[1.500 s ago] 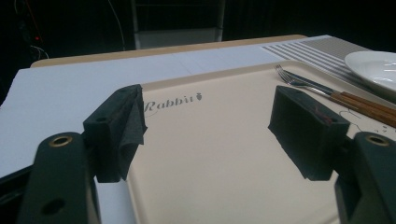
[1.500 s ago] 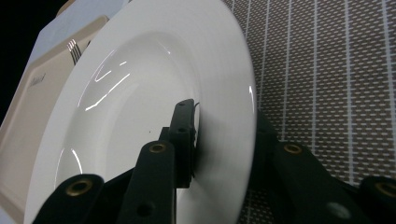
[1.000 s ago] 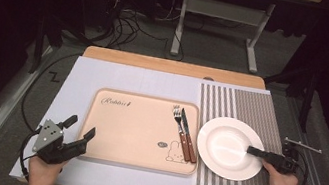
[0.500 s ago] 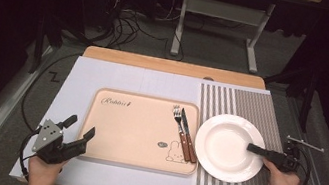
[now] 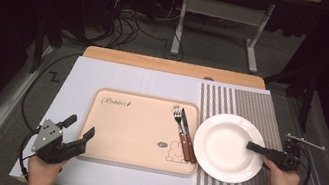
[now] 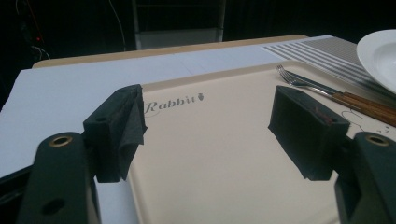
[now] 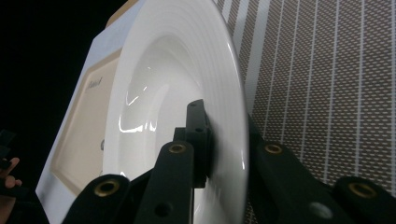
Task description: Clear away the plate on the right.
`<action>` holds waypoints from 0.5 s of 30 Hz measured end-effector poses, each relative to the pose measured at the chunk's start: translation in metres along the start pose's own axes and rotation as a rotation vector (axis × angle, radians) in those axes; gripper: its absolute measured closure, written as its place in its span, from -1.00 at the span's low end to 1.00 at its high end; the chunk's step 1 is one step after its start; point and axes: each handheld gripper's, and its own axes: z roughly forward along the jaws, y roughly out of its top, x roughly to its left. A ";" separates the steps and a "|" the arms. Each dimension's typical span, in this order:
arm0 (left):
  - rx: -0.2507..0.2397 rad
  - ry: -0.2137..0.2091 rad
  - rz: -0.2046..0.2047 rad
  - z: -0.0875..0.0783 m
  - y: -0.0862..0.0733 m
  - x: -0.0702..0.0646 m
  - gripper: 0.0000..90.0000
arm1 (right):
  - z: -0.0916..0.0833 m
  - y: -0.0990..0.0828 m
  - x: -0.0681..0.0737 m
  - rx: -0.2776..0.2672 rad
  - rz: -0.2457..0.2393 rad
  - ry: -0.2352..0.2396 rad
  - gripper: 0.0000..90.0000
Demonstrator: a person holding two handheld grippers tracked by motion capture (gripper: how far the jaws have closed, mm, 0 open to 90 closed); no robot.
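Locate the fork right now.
High view: the fork lies on the beige tray at its right edge, beside the knife, just left of the white plate.

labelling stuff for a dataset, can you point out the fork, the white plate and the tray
fork [image 5: 177, 113], high view, on its tines
white plate [image 5: 222, 143], high view, in its bowl
tray [image 5: 136, 128], high view, on its bare middle

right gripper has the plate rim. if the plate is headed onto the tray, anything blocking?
Yes, possibly. The fork and knife lie along the tray's right edge, right beside the plate, so they sit between the plate and the tray's bare middle. The right gripper would likely have to carry it over them.
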 end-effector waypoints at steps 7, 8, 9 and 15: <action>-0.001 -0.001 0.002 0.000 0.000 0.000 -0.39 | -0.001 0.006 0.012 0.001 -0.022 0.011 0.86; -0.001 -0.002 0.003 0.000 0.000 0.000 -0.39 | -0.001 0.007 0.014 0.001 -0.017 0.015 0.86; -0.002 -0.003 0.003 0.000 0.000 0.000 -0.39 | 0.000 0.007 0.015 0.004 -0.020 0.019 0.86; -0.004 -0.004 0.002 -0.001 0.000 0.000 -0.39 | 0.008 0.010 0.026 0.016 -0.032 0.039 0.86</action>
